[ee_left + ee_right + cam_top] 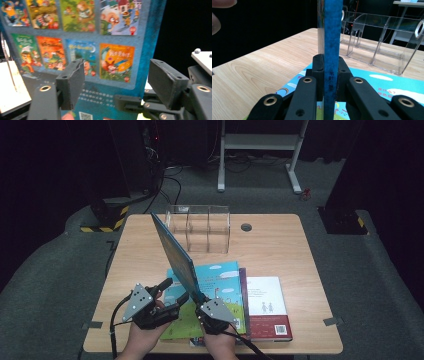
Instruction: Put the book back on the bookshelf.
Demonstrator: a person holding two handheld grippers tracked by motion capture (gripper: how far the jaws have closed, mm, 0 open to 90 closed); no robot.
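Observation:
A thin blue picture book stands on edge, leaning back over the table, its back cover full of small cartoon panels. My right gripper is shut on the book's lower corner; in the right gripper view the jaws press both sides of its blue spine. My left gripper is open just left of the book's lower edge. In the left gripper view its jaws stand apart in front of the cover, with nothing pressed between them.
Under the grippers lie flat books: a light-blue one and a white and maroon one. A clear acrylic organiser with three slots stands at the back of the wooden table. A round grey plug sits beside it.

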